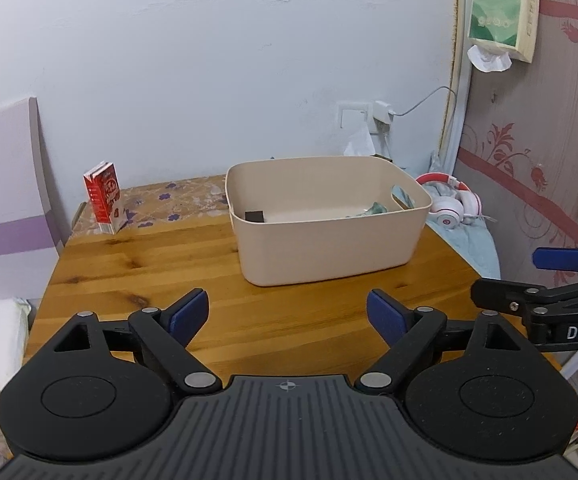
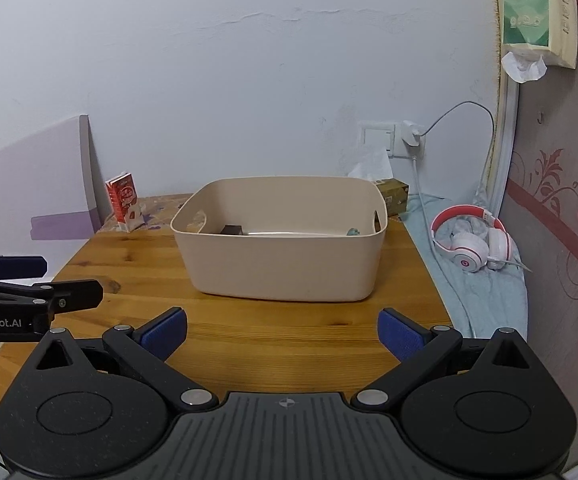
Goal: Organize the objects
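Observation:
A beige plastic bin stands on the wooden table. Inside it lie a small dark box and a teal item, both mostly hidden by the bin wall. A red and white carton stands upright at the table's far left. My left gripper is open and empty above the table's near side. My right gripper is open and empty, in front of the bin. Each gripper shows at the other view's edge.
White and red headphones lie on a light blue cloth right of the table. A tissue box sits behind the bin. A charger cable hangs from the wall socket. A purple and white panel leans at the left.

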### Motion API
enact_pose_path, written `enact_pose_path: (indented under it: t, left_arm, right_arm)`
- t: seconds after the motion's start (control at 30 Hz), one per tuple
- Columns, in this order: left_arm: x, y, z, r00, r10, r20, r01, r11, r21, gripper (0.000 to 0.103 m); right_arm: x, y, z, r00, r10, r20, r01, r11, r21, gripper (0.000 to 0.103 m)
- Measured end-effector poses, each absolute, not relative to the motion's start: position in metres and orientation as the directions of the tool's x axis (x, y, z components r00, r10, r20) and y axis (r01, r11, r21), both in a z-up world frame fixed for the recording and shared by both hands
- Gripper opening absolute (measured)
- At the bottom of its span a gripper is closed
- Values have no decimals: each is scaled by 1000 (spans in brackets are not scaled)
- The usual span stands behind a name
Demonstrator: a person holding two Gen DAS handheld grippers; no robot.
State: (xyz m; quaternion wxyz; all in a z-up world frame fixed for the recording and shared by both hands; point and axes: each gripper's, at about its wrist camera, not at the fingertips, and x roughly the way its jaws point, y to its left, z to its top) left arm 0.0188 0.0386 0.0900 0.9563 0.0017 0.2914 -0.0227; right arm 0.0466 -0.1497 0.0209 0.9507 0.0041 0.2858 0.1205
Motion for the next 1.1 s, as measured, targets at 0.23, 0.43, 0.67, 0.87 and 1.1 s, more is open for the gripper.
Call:
enact_pose_path:
  t: [0.23, 0.43, 0.67, 0.87, 1.1]
  left_arm:
    - [17, 36, 90, 830, -36, -556, 46, 999, 4, 88]
    - [19, 36, 89, 826, -31, -562, 42, 999, 5, 88]
    - [22, 36, 90, 827, -11, -561, 20, 1000, 11, 88]
    - [25, 36, 89, 825, -5, -566, 14, 1000, 13, 88]
    - [29, 32, 84, 824, -2, -567, 11, 1000, 12, 88]
  right_arm:
    - [51, -147, 20, 797, 246, -552, -235, 968, 92, 103]
    - [52, -148, 22, 800, 235, -552, -226, 970, 86, 103]
    - [54, -148, 22, 803, 222, -553, -216, 973, 78, 103]
    - [58, -149, 21, 801, 218, -557, -212, 974, 77, 103]
    - [62, -149, 16, 798, 231, -557, -225, 971, 80, 103]
